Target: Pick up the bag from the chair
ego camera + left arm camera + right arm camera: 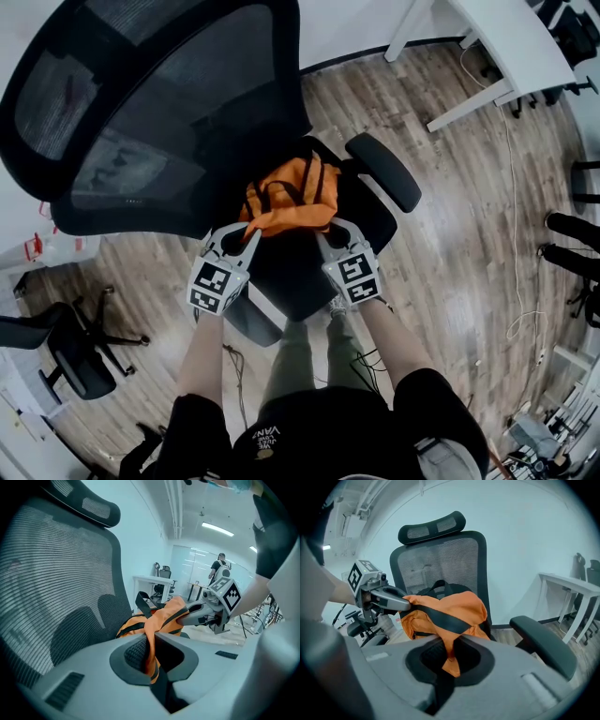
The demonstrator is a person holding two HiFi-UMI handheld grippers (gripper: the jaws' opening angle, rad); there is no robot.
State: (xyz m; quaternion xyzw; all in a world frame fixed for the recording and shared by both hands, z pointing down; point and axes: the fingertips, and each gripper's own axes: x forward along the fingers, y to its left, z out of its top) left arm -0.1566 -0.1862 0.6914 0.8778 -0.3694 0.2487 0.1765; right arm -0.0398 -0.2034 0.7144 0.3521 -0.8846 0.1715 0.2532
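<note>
On chair [169,94], hand-held grippers [247,234] [330,234] clamp bag [286,199].

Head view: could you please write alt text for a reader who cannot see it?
The left gripper and right gripper each pinch an orange fabric bag with black straps on a black mesh office chair, seen from above.

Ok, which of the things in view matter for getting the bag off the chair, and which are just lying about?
Part of the job:
- orange bag
- mesh chair that it sits on
- left claw, shut on the bag
- right claw, shut on the bag

Just lying about:
- white desk
- second office chair
</note>
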